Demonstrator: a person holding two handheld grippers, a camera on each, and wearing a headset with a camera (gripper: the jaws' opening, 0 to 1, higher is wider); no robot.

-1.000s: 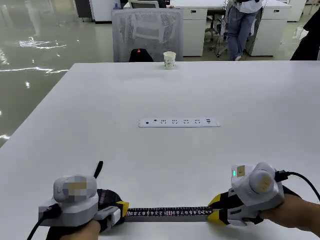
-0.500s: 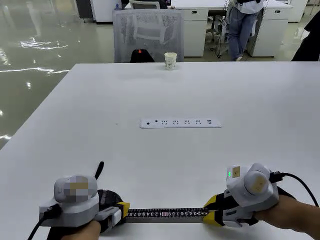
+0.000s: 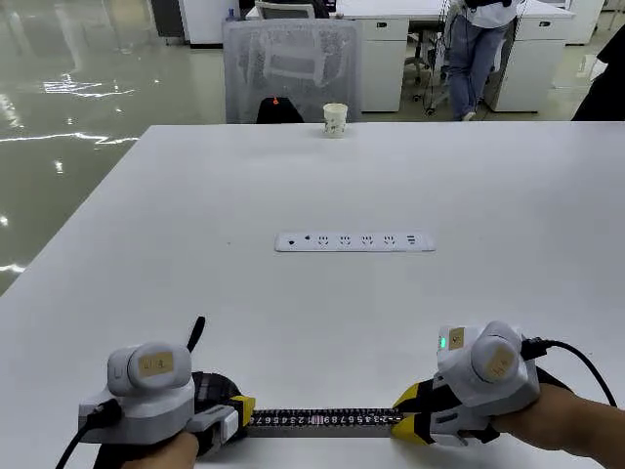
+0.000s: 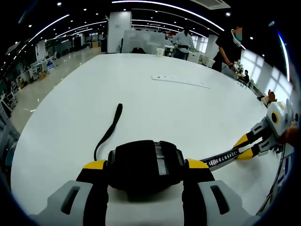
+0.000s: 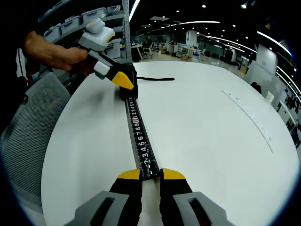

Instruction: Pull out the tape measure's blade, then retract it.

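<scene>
The black tape measure case [image 4: 143, 165] rests on the white table [image 3: 312, 176], with my left gripper [image 4: 146, 165] shut on it; in the head view the case [image 3: 213, 391] and left gripper [image 3: 234, 410] sit at the lower left. Its numbered blade [image 3: 322, 420] runs flat to the right, and my right gripper [image 3: 405, 425] is shut on its end. In the right gripper view the blade [image 5: 140, 141] stretches away from my right gripper [image 5: 150, 175] to the left gripper [image 5: 120, 77]. A black wrist strap [image 4: 110, 129] trails from the case.
A white power strip [image 3: 354, 241] lies mid-table. A paper cup [image 3: 335, 118] stands at the far edge, with a mesh chair [image 3: 291, 68] behind it. A person [image 3: 469, 49] stands among desks at the back. The table's near edge is just below the grippers.
My right gripper has moved a little left toward the case with the blade's end, so less blade is out. The left gripper and case have stayed put.
</scene>
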